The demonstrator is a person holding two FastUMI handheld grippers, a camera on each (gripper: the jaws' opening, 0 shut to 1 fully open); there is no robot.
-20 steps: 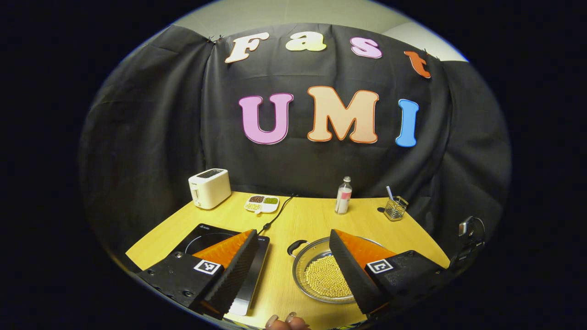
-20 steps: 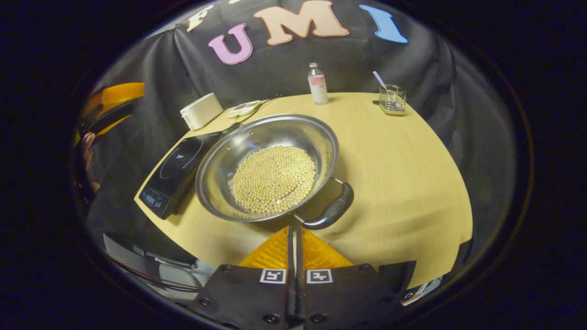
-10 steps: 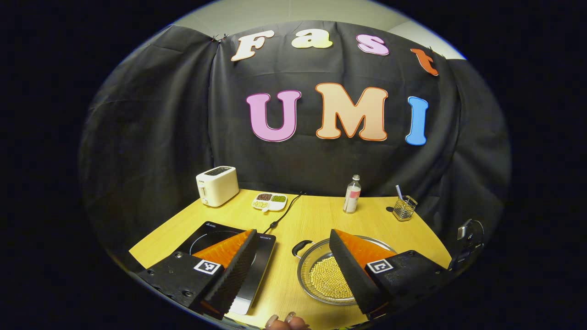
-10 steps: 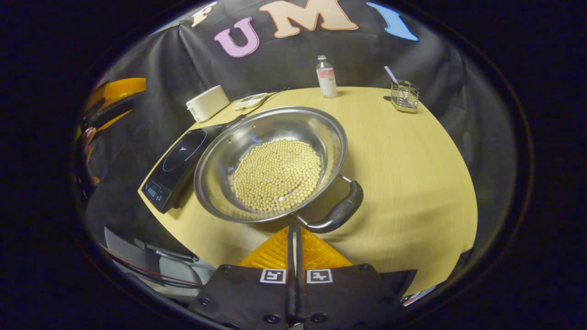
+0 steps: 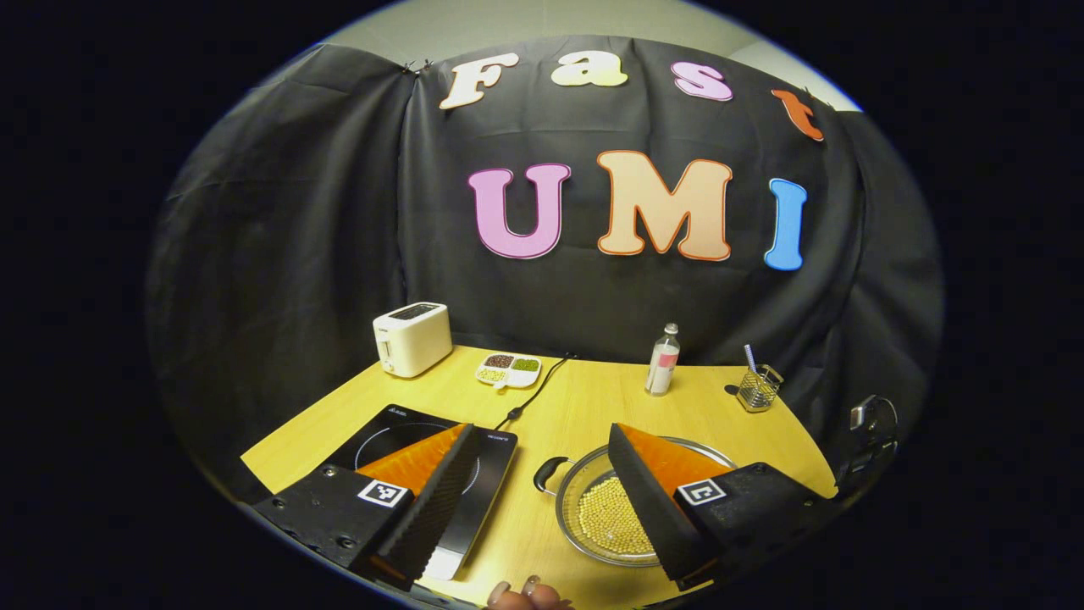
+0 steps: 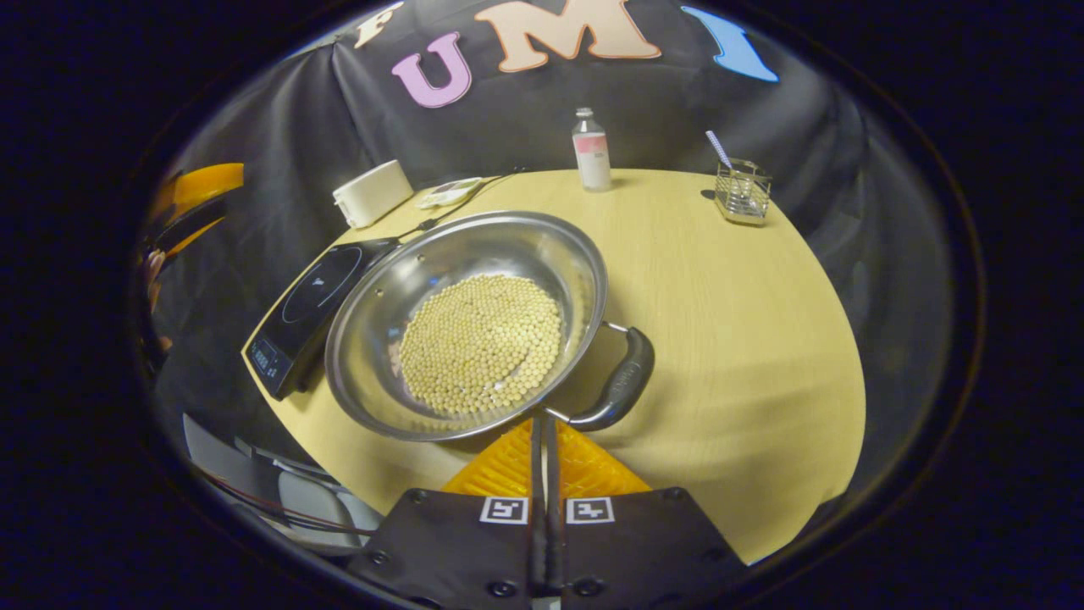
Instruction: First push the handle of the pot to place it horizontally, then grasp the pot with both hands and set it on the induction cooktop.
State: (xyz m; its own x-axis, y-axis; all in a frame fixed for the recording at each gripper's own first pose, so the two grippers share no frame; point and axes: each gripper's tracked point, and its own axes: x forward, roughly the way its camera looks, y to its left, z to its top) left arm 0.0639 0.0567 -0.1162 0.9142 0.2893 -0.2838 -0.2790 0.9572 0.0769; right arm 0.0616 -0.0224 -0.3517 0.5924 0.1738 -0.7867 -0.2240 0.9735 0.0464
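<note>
We are holding the left gripper [image 5: 542,474] with its two fingers spread wide apart, hovering above the near edge of the wooden table [image 5: 584,407] and gripping nothing. Between those fingers we are looking at the steel pot [image 5: 593,517], which is sitting on the table just to the right of the black induction cooktop [image 5: 398,428], not on it. The pot is holding a layer of pale round beans [image 6: 481,343], and one of its black handles [image 5: 546,472] is pointing toward the cooktop side.

We are keeping the right gripper [image 6: 542,428] pressed together, its fingers meeting in a thin line with nothing between them. Its tips are sitting right at the pot's rim [image 6: 457,430], beside the near black handle [image 6: 622,385]; we cannot tell whether they are touching it. In the right gripper view the pot [image 6: 440,254] is overlapping the edge of the cooktop [image 6: 318,288], though whether it is resting on it we cannot tell.

Along the back of the table we are seeing a white toaster [image 5: 412,339], a small divided dish of grains [image 5: 508,369], a clear bottle with a pink label [image 5: 663,360] and a wire holder with a straw [image 5: 758,385]. A black power cord [image 5: 533,391] is running from the cooktop toward the wall
</note>
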